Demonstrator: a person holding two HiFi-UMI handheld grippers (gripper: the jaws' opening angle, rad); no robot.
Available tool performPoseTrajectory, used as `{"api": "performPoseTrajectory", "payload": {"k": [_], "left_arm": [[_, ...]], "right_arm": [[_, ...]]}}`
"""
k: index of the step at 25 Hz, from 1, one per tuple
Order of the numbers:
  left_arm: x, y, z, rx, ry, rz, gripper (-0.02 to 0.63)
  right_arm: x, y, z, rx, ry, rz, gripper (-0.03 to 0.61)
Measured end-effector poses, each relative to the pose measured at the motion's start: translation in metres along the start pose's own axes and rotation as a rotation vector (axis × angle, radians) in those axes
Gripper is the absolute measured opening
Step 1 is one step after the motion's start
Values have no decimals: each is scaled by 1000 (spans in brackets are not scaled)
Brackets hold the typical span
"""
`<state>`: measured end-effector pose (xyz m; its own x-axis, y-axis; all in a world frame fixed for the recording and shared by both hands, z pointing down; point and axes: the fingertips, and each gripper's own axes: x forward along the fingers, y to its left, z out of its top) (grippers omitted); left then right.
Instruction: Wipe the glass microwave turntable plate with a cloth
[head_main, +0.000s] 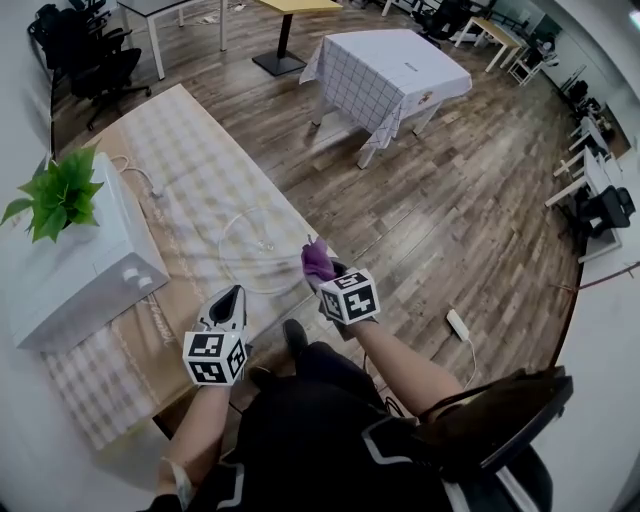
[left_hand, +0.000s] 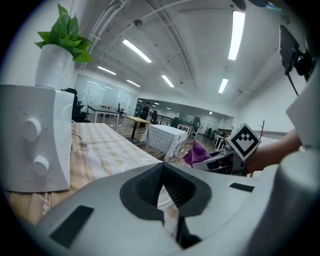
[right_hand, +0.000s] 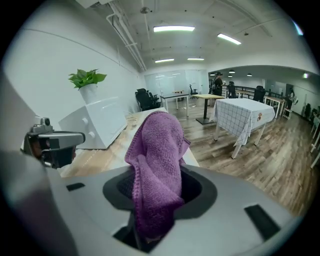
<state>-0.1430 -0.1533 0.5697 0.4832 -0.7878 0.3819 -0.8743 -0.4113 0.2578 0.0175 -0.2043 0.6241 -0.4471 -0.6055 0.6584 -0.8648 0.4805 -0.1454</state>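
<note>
The clear glass plate (head_main: 262, 250) lies flat on the checked tablecloth (head_main: 190, 170), in front of a white microwave (head_main: 70, 270). My left gripper (head_main: 236, 292) has its narrow tip at the plate's near rim, and a strip of glass shows between its closed jaws (left_hand: 162, 170). My right gripper (head_main: 322, 272) hovers at the plate's right edge, shut on a purple cloth (head_main: 318, 260). That cloth (right_hand: 157, 150) stands bunched up out of the jaws in the right gripper view. From the left gripper view, the cloth (left_hand: 196, 152) shows to the right.
A potted plant (head_main: 58, 195) stands on the microwave, and a cable (head_main: 140, 172) runs behind it on the table. A second table with a checked cloth (head_main: 385, 75) stands across the wooden floor. A power strip (head_main: 458, 323) lies on the floor at my right.
</note>
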Motion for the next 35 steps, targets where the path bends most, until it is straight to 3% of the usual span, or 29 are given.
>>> {"api": "performPoseTrajectory", "payload": {"k": [4,13,18,35], "left_arm": [[-11,-12,19,33,-41,-26,8],[-15,-31,74,58,-114,73,8],[-4,-55,84,118,-103,69,8],[-15,-61,119,69,-246,223,8]], "right_arm": [[-21,11,23,1,-77,44,161],[-60,5,77,-29,-208,154,160],[-72,-10,91,-27,-238,183,152],[-106,-13,123,-113,-349,271,141]]}}
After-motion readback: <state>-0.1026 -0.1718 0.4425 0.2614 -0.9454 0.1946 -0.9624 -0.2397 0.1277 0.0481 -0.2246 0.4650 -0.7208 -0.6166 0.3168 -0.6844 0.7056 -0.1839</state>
